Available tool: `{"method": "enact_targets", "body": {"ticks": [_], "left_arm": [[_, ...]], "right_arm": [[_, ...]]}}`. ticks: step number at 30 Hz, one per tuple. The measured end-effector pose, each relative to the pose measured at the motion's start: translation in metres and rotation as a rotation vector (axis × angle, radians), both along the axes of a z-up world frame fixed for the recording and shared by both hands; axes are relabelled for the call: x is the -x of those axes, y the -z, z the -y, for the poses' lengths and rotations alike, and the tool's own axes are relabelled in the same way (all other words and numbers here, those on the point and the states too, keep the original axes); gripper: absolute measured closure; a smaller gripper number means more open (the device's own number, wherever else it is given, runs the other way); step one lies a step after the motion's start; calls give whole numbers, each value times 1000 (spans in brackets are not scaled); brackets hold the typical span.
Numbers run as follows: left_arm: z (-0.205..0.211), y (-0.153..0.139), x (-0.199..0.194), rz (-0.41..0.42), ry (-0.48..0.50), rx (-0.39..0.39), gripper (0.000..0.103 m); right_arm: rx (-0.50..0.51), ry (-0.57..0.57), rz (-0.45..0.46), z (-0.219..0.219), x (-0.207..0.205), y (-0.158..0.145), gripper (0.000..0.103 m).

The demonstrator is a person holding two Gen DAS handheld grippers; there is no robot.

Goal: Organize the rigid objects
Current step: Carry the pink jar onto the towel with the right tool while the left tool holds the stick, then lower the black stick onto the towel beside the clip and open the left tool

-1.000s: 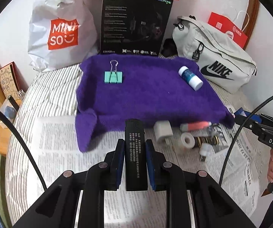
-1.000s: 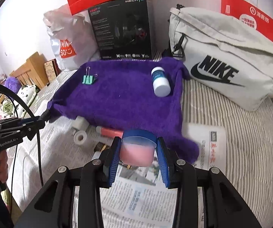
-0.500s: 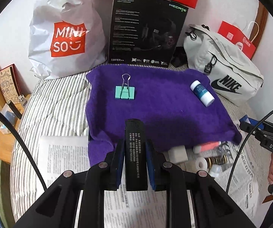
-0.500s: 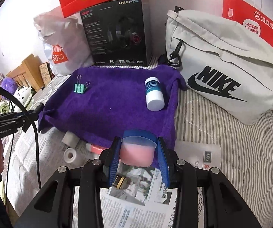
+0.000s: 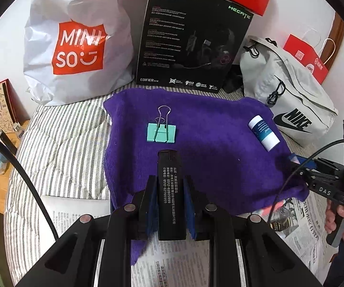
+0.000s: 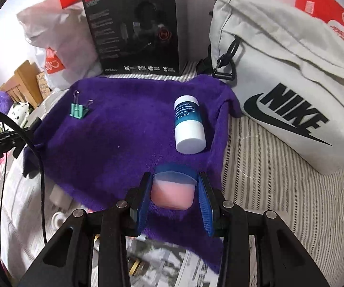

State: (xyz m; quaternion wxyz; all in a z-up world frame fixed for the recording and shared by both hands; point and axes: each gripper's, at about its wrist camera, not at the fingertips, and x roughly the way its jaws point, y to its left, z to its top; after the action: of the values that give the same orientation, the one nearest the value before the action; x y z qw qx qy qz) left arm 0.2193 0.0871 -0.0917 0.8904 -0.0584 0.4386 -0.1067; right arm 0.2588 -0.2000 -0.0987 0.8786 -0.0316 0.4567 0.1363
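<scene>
Black lighter (image 5: 171, 195), a slim rectangular bar with white print running down its face, stands upright between the left gripper (image 5: 171, 205) fingers, which pinch its two long sides; it hangs over the near edge of the purple towel (image 5: 215, 153), just short of the teal binder clip (image 5: 161, 132) lying flat there. The right gripper (image 6: 174, 196) pinches a small jar (image 6: 172, 191) by its sides, pink and translucent below a blue lid, held above the towel's near right part, close in front of the white-and-teal tube (image 6: 189, 124) that lies on its side with its white cap towards the camera.

Both loads look ready to be set down on the towel beside the clip and the tube. The lighter is tall and narrow, so if the fingers let go while it is upright on soft pile, it will likely topple, perhaps onto the clip. The jar is smooth and rounded; gripped low, it could slip or tip as the pressure eases. The tube could roll if nudged, and the towel itself is loose on the striped bed (image 6: 279, 181), so a dragged object might bunch it and shift what is already placed.

Beyond the towel, a black headset box (image 5: 191, 35), a white Miniso bag (image 5: 76, 47) and a grey Nike bag (image 6: 291, 79) stand against the wall. Newspaper (image 5: 172, 260) covers the bed's near side, with more small items half hidden at the towel's edge
</scene>
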Motion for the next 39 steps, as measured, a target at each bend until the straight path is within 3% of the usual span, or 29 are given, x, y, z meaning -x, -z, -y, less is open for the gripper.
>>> {"method": "enact_targets", "body": {"ticks": [9, 25, 31, 39], "left_arm": [[-5, 10, -9, -20, 1, 15, 82], [-6, 19, -23, -50, -2, 13, 82], [-4, 24, -30, -68, -8, 2, 82], [2, 28, -41, -81, -20, -4, 82]], "right_arm": [[52, -16, -34, -14, -28, 22, 66], [80, -65, -34, -24, -31, 30, 65], [112, -56, -33, -24, -24, 24, 57], [17, 7, -25, -7, 11, 6, 49]]}}
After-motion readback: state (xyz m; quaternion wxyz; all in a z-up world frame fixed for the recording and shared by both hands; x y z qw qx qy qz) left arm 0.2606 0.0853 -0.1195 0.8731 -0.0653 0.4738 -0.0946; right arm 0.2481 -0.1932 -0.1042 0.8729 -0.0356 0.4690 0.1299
